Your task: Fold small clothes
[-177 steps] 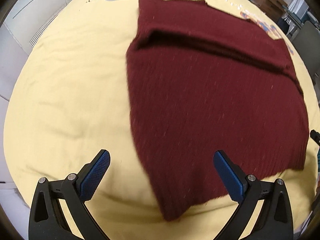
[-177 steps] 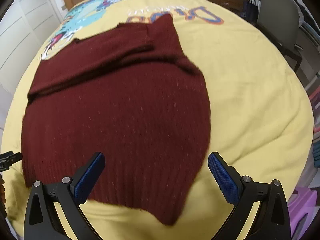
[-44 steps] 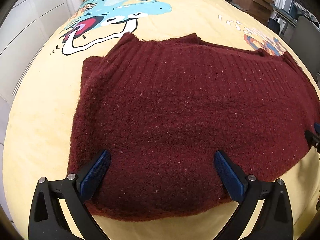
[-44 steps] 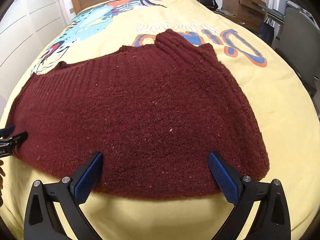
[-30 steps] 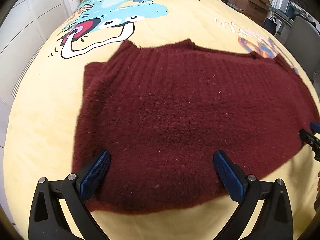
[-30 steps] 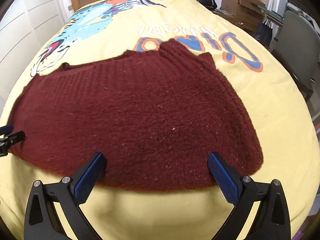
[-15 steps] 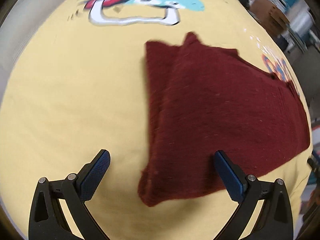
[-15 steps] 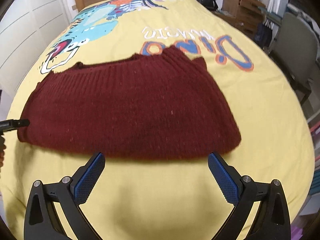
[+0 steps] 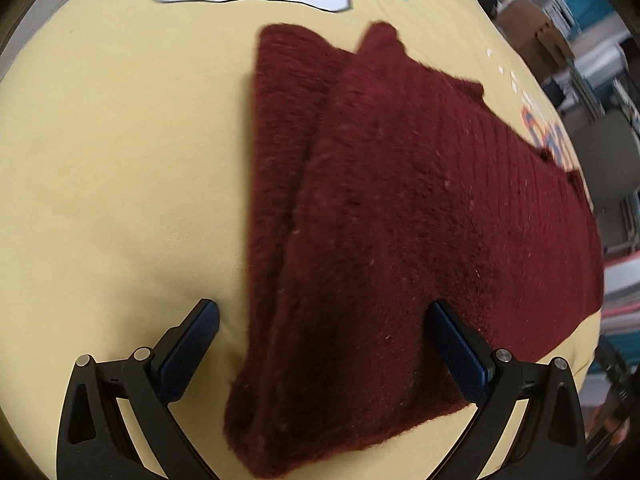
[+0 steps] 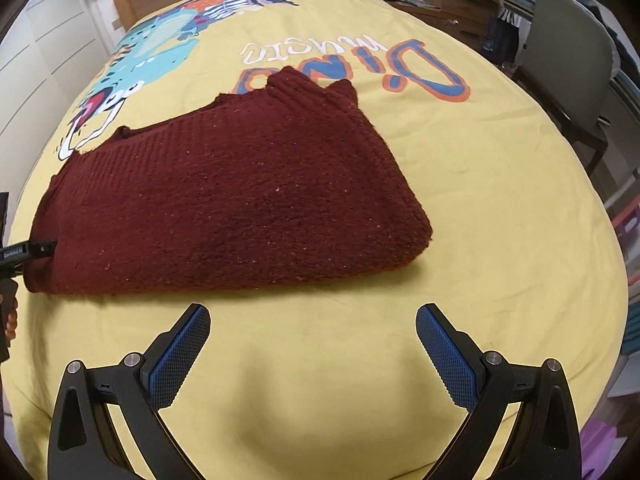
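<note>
1. The dark red sweater [image 10: 224,208] lies folded on the yellow bed cover [image 10: 500,168], in the middle of the bed.
2. The right gripper [image 10: 312,344] has its fingers wide apart and holds nothing; the sweater is at its 12 o'clock, not touching.
3. The left gripper [image 9: 324,336] is also spread apart, with the folded edge of the sweater between its fingers.
4. A chair [image 10: 568,52] stands at 2 o'clock beside the bed.

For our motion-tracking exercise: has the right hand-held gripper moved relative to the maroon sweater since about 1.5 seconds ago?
Yes. The right hand-held gripper has pulled back toward the near edge of the yellow bedspread; its open fingers now frame bare bedspread, clear of the maroon sweater.
</note>
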Tool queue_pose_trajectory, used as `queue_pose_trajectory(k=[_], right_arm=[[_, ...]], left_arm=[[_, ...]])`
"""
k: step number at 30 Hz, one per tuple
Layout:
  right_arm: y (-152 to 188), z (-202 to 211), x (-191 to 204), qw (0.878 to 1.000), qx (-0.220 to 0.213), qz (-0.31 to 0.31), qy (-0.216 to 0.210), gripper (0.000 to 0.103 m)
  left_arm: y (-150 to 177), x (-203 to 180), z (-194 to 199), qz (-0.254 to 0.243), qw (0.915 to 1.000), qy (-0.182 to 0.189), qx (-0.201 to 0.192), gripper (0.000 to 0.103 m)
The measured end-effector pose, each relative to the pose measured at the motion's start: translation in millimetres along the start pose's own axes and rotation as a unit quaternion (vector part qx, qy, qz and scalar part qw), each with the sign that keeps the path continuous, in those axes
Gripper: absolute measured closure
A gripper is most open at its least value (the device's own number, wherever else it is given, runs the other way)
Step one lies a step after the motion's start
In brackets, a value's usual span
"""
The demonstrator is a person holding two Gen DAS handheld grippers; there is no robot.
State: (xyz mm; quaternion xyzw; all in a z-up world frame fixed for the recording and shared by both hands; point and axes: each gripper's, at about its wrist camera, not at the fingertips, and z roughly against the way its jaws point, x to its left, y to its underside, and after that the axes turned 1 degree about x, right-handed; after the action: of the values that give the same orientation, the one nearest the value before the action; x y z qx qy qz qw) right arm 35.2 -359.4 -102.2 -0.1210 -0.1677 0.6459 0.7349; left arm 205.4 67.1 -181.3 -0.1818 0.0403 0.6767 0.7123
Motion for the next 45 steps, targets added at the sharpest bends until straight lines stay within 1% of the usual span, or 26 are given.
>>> queue_pose_trajectory(k=[1, 2, 4, 5, 6, 7, 8, 10, 13, 18, 23, 24, 27, 29, 30, 31, 33, 35, 38, 39, 42, 45], right_arm=[[0, 0, 0, 1.0, 0.0, 0.0, 0.0, 0.0], [0, 1, 0, 1.0, 0.0, -0.001, 0.0, 0.0], [0, 1, -1, 1.0, -0.001, -0.003, -0.004, 0.0], [-1, 2, -1, 1.0, 0.0, -0.004, -0.006, 0.0], [-1, 3, -1, 1.0, -0.001, -0.005, -0.009, 0.0], [-2, 5, -1, 1.0, -0.003, -0.004, -0.011, 0.0], [-3, 8, -2, 1.0, -0.006, -0.003, -0.013, 0.0], [-6, 12, -3, 1.0, -0.011, -0.004, -0.015, 0.0], [-10, 20, -8, 0.999, -0.022, -0.014, -0.022, 0.0], [-16, 32, -22, 0.998, -0.041, -0.026, -0.031, 0.0], [-20, 47, -47, 0.996, -0.062, -0.045, -0.04, 0.0], [-20, 50, -53, 0.996, -0.065, -0.048, -0.04, 0.0], [-20, 57, -73, 0.995, -0.072, -0.058, -0.033, 0.0], [-18, 60, -87, 0.995, -0.071, -0.067, -0.026, 0.0], [-17, 60, -93, 0.995, -0.07, -0.071, -0.024, 0.0], [-14, 60, -100, 0.995, -0.068, -0.076, -0.021, 0.0], [-9, 58, -113, 0.994, -0.061, -0.085, -0.017, 0.0], [-3, 55, -124, 0.994, -0.053, -0.096, -0.016, 0.0], [8, 48, -136, 0.993, -0.034, -0.111, -0.011, 0.0], [11, 45, -138, 0.993, -0.027, -0.112, -0.01, 0.0], [18, 35, -143, 0.993, -0.009, -0.114, -0.007, 0.001], [22, 28, -145, 0.992, 0.002, -0.122, -0.014, 0.0]], left_arm=[[-4, 0, -2, -0.007, 1.0, 0.0, 0.001, 0.01], [-4, -3, -1, -0.014, 0.9999, 0.006, 0.002, 0.026], [-5, -9, 3, -0.02, 0.9994, 0.025, 0.01, 0.049], [-5, -11, 5, -0.024, 0.9994, 0.022, 0.012, 0.056], [-6, -14, 7, -0.032, 0.9992, 0.018, 0.013, 0.061], [-7, -16, 9, -0.034, 0.9992, 0.019, 0.012, 0.07], [-7, -17, 12, -0.032, 0.9992, 0.02, 0.011, 0.073], [-8, -23, 21, -0.035, 0.9993, 0.013, 0.008, 0.075], [-11, -42, 32, -0.053, 0.9986, -0.006, 0.005, 0.076], [-21, -85, 60, -0.061, 0.998, 0.003, -0.011, 0.078], [-28, -152, 83, -0.106, 0.9941, 0.012, -0.024, 0.08], [-30, -171, 86, -0.115, 0.9929, 0.015, -0.025, 0.08], [-35, -211, 88, -0.139, 0.9897, 0.018, -0.029, 0.08], [-40, -249, 81, -0.154, 0.9874, 0.026, -0.029, 0.081], [-39, -257, 79, -0.159, 0.9865, 0.029, -0.027, 0.081], [-39, -272, 72, -0.169, 0.9849, 0.031, -0.023, 0.081], [-34, -309, 47, -0.194, 0.9808, 0.02, -0.01, 0.081], [-32, -332, 18, -0.204, 0.979, 0.007, 0.006, 0.081], [-18, -355, -25, -0.212, 0.9766, -0.02, 0.028, 0.082], [-14, -361, -38, -0.221, 0.9741, -0.036, 0.03, 0.082], [-4, -366, -60, -0.238, 0.968, -0.074, 0.03, 0.081], [-1, -369, -65, -0.236, 0.9671, -0.091, 0.025, 0.08]])
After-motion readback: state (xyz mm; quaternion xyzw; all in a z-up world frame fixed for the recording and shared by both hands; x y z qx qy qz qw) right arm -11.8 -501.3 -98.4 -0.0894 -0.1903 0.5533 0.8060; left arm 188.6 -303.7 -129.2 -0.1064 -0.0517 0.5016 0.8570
